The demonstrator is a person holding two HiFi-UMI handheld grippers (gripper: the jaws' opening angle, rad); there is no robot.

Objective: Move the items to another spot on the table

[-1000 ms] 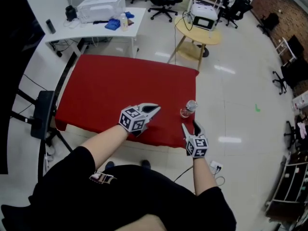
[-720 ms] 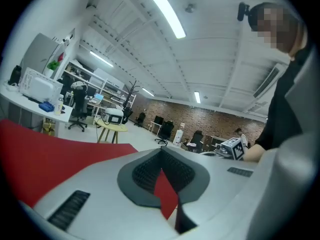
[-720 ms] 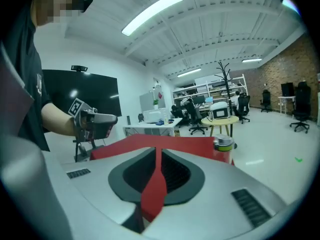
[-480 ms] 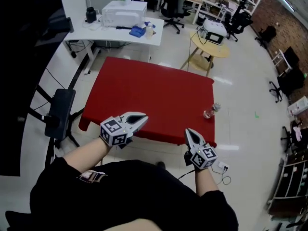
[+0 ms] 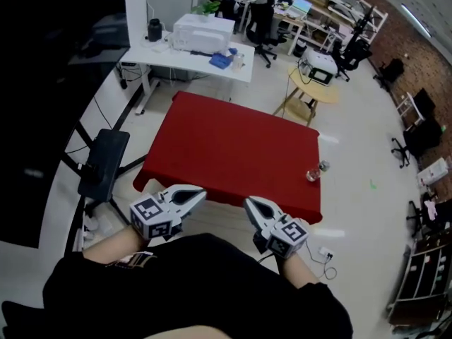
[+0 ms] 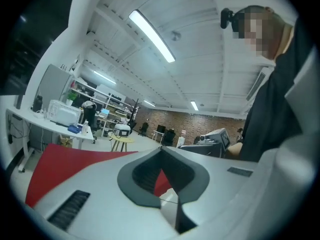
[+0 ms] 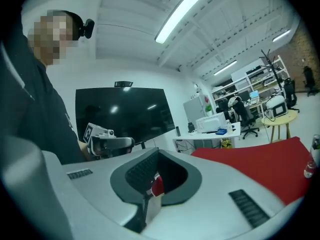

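Pulled back from the red surface to the person's body, the left gripper and right gripper have jaws closed and empty, while the bottle sits by the right edge, probably best re-approached slowly with jaws wide.

Bottle on table, at right edge.

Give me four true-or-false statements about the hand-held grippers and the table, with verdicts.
The left hand-held gripper is shut and empty. True.
The right hand-held gripper holds the clear bottle. False: it is shut and empty; the clear bottle sits on the red table.
Both hand-held grippers are over the red table. False: both are short of its near edge.
A round wooden table stands beyond the red table. True.
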